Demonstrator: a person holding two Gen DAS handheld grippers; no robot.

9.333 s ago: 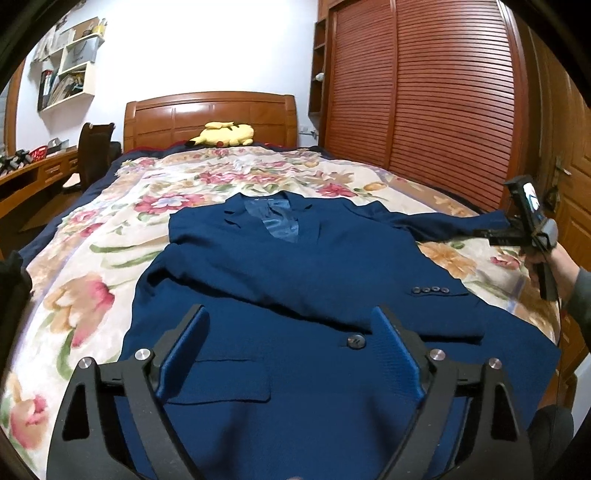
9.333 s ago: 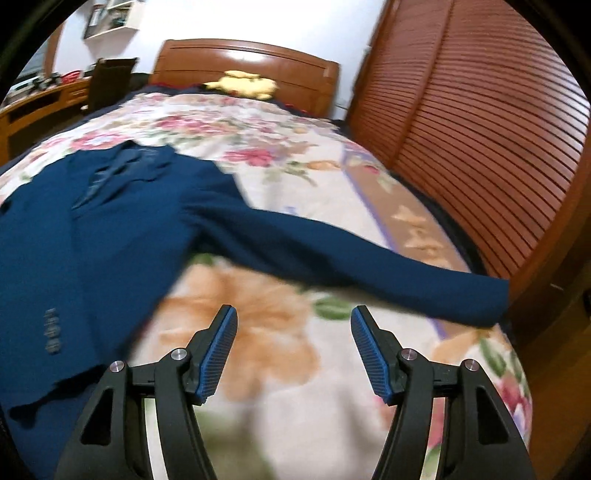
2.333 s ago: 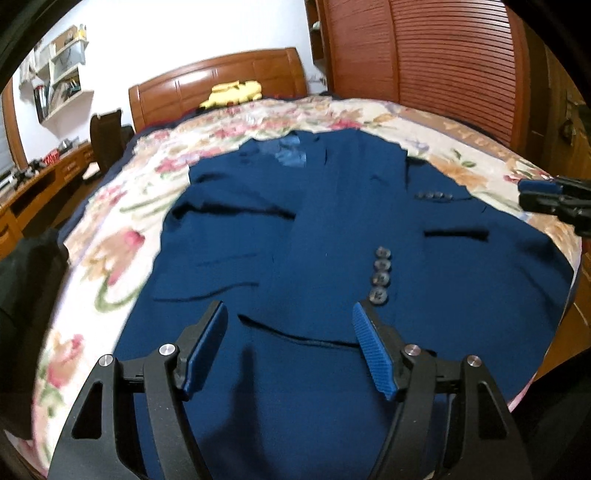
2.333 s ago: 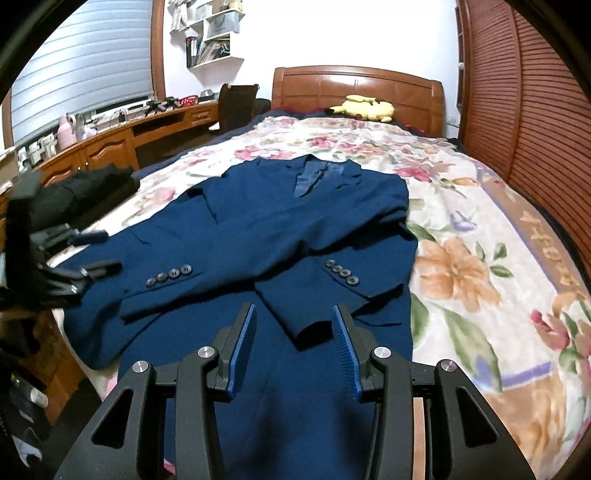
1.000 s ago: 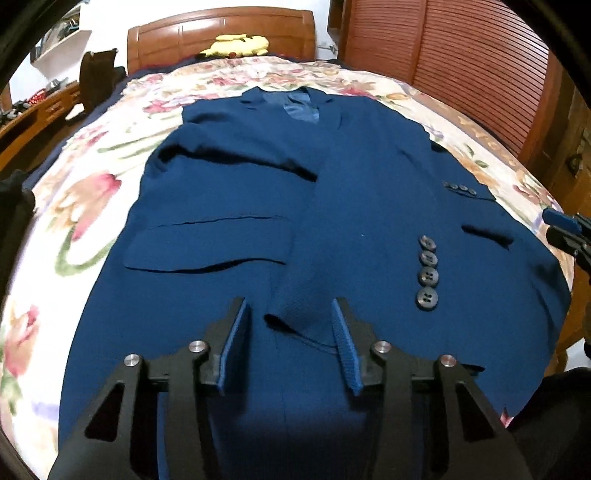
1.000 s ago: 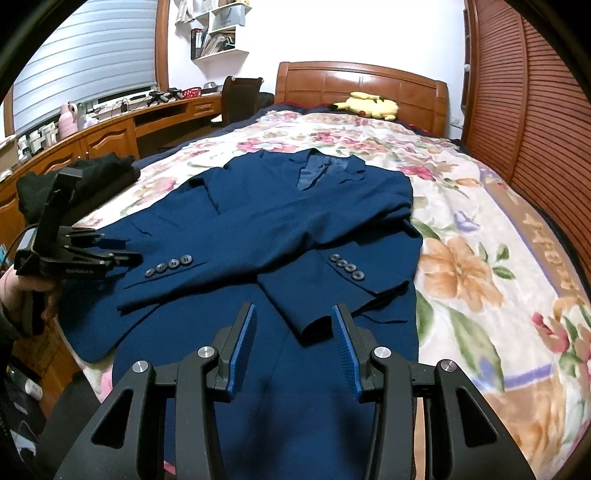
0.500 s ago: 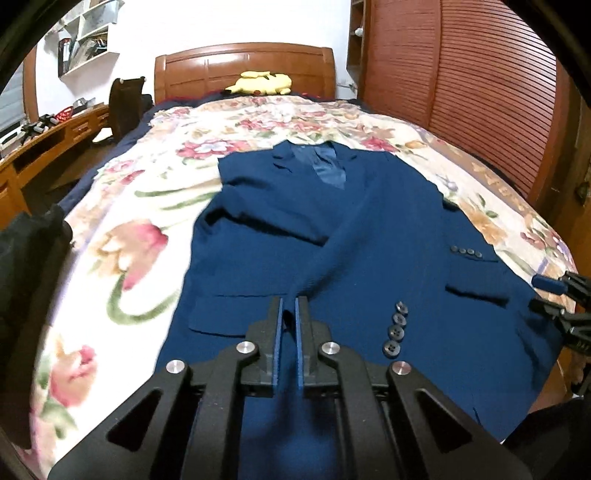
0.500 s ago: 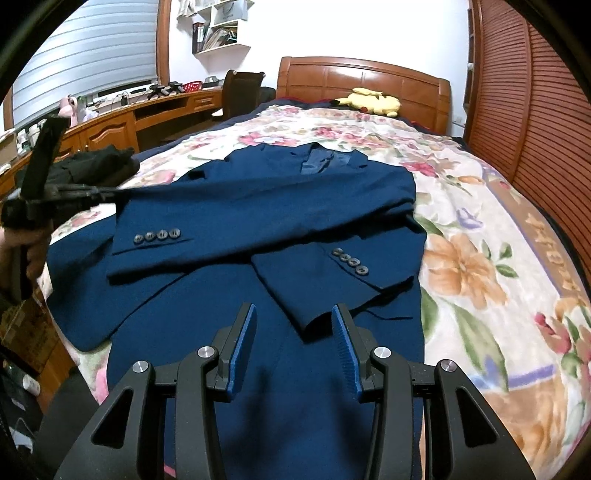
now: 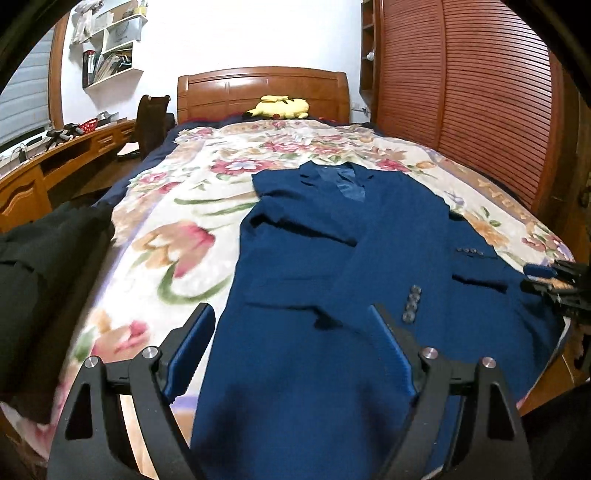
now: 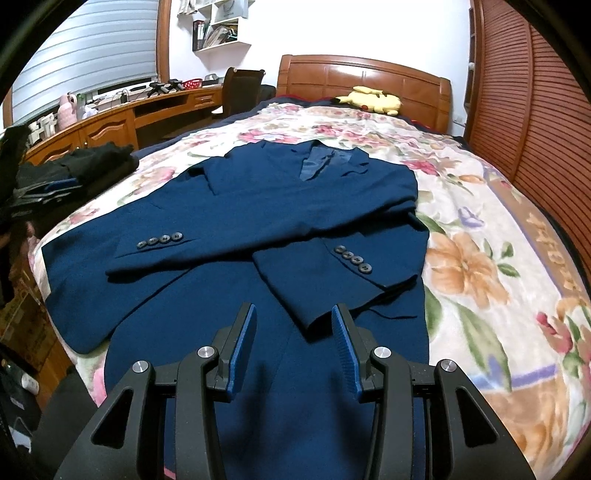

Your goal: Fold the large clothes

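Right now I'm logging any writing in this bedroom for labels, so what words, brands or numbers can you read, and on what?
None can be read with certainty.
Bedspread: large letters run along its brown border by the wardrobe, too stretched and blurred to spell out.
Books on the wall shelf: spines too small to read.
Blue jacket: no label or lettering shows.
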